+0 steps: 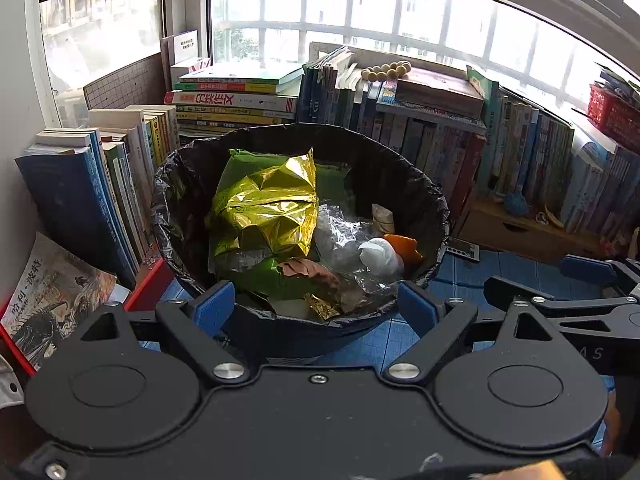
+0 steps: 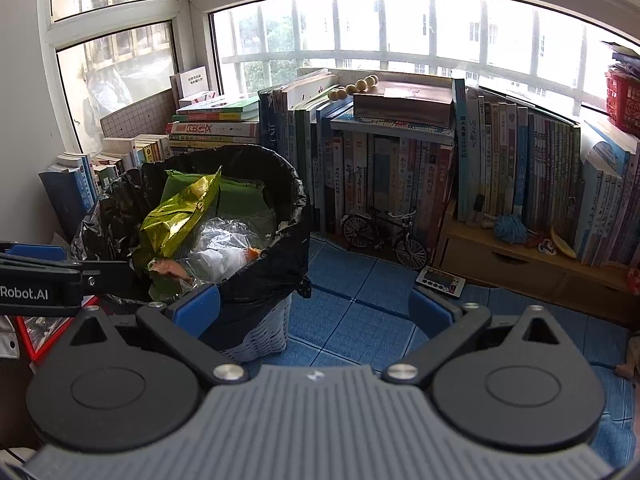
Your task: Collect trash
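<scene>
Standing on the blue floor tiles (image 2: 352,320), the trash bin (image 1: 420,200) is lined with a black bag folded over its rim and backed by rows of books (image 1: 520,152). Inside it, a crumpled gold foil wrapper (image 1: 268,204) lies on top of a green package (image 1: 332,180). Beside them sit clear plastic film (image 1: 340,236), a white wad (image 1: 378,256), a piece of orange peel (image 1: 404,246) and a brown dry leaf (image 1: 312,274). A small gold scrap (image 1: 322,306) lies near the front rim.

The left claw (image 1: 316,306) hangs just in front of the bin's near rim, its 2 blue pads (image 1: 214,304) spread wide with nothing between them but the rim and the trash behind; it is released and grips nothing.

The right claw (image 2: 316,308) is released too, pads far apart and empty. From its view the bin sits to the left, its left pad (image 2: 198,308) in front of the bin's woven white wall (image 2: 264,332), while the right pad hovers over bare floor tiles.

Near the bin, a small model bicycle (image 2: 380,232) stands against the books, and a remote control (image 2: 440,280) lies on the floor next to a low wooden shelf (image 2: 500,256). A red basket (image 2: 622,104) sits high at the right by the window (image 2: 380,32).
</scene>
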The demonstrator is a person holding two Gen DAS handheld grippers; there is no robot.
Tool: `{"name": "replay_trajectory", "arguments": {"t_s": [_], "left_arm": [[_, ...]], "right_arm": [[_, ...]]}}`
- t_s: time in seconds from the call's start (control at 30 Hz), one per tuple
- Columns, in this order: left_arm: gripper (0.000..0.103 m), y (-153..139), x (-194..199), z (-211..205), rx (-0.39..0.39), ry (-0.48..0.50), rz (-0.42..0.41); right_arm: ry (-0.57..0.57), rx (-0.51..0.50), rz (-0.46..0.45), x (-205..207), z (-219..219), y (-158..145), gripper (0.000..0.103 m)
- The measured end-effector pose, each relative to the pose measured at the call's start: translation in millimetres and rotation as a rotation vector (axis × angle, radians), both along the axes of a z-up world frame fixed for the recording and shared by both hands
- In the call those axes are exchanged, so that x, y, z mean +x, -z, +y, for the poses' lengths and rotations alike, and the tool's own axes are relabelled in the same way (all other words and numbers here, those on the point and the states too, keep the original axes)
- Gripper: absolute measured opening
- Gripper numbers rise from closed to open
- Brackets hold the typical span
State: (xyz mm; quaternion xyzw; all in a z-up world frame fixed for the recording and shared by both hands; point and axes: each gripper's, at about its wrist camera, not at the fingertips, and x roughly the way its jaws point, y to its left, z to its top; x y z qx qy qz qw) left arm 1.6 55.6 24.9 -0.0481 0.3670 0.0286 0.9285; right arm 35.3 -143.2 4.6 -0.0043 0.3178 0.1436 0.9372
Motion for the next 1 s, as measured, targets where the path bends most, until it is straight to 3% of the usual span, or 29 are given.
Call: {"name": "replay_trajectory", "arguments": {"t_s": [1.0], "left_arm": [[0.088, 6.4, -2.7, 1.4, -0.019, 0.004, 0.037]], "right_arm": [[0.002, -0.011, -0.002, -2.3, 0.9, 0.2, 0.103]]}}
